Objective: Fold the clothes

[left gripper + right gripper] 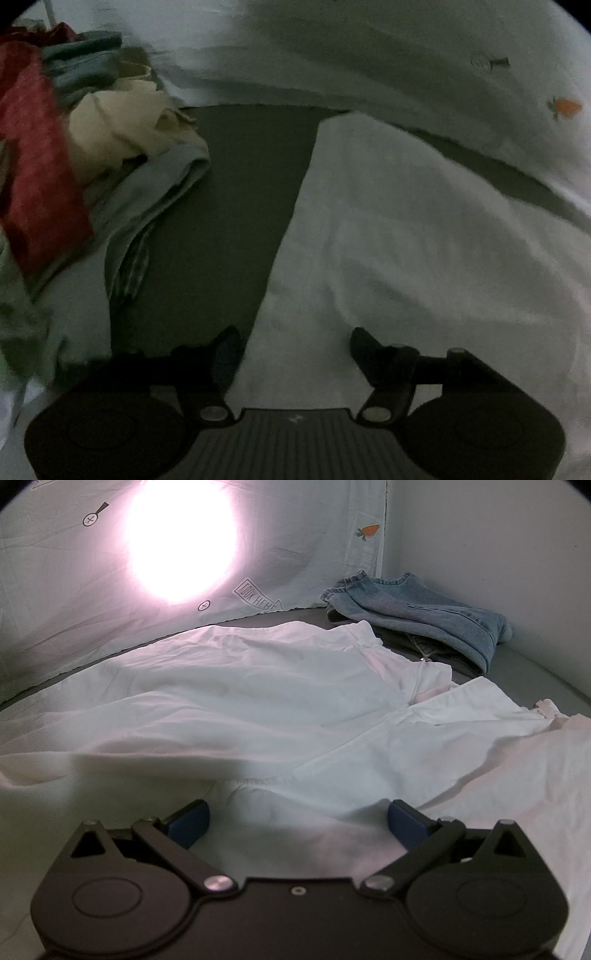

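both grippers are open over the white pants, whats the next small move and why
Probably lower the right hand-held gripper and close it on the white pants at the fabric edge just ahead of its fingertips. Its jaws are open with cloth between and beneath them, and nothing is held. The left hand-held gripper is also open, over the pants' edge beside the bare dark surface, so it could pinch there likewise.
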Demonstrator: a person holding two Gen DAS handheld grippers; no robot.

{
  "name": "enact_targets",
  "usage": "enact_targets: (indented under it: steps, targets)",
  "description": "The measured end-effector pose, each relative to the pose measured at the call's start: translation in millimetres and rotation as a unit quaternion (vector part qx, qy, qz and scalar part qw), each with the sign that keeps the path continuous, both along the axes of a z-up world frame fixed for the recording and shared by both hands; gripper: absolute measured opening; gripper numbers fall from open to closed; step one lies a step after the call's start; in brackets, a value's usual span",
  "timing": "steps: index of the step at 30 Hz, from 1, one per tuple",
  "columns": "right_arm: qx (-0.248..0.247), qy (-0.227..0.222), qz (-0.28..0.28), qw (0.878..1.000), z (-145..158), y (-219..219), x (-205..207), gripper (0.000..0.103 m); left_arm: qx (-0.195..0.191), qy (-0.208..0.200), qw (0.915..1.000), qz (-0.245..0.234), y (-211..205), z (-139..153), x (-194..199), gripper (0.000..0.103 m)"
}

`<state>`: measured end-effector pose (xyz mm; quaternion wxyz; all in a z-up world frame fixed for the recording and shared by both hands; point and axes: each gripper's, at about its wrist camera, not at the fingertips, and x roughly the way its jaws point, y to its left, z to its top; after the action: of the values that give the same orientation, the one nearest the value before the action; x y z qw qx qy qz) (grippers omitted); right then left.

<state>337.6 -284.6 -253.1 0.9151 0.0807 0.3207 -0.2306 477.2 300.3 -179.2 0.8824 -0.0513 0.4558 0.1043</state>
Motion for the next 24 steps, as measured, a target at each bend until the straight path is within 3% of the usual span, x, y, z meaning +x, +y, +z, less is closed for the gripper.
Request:
enact_targets:
  steps: [2,9,12,15,17,18,19,21,24]
  targets:
    - [0.001,0.0,0.0,1.0,0,0,0,0.103,-0.012,-0.005,0.9999,0.009,-1,4,-4,0.023]
    - [0.007,0.003,0.001,1.0,1,-3,1,0.103,0.028,0.022,0.9991,0.023,-4,11,-28,0.022]
    - [0.023,0.032,0.005,0.999,7,-10,10,0.103,0.029,0.018,0.9986,0.04,-5,8,-35,0.027]
    - [0.053,0.073,0.026,0.996,16,-23,22,0.103,0.064,0.029,0.9957,0.06,-19,18,-29,0.03]
    - [0.073,0.065,0.07,0.993,24,-30,18,0.099,0.089,0.014,0.994,0.062,-33,33,-32,0.032]
    - [0.082,0.06,0.091,0.991,29,-34,16,0.095,0.094,0.002,0.9938,0.06,-41,42,-37,0.037]
    - [0.087,0.049,0.107,0.989,34,-38,10,0.09,0.092,-0.008,0.9942,0.056,-47,47,-39,0.041]
    - [0.091,0.021,0.133,0.987,47,-48,-3,0.09,0.073,-0.019,0.996,0.048,-64,58,-49,0.051]
    - [0.098,-0.027,0.144,0.984,64,-76,-20,0.09,0.057,-0.021,0.9976,0.035,-92,65,-61,0.053]
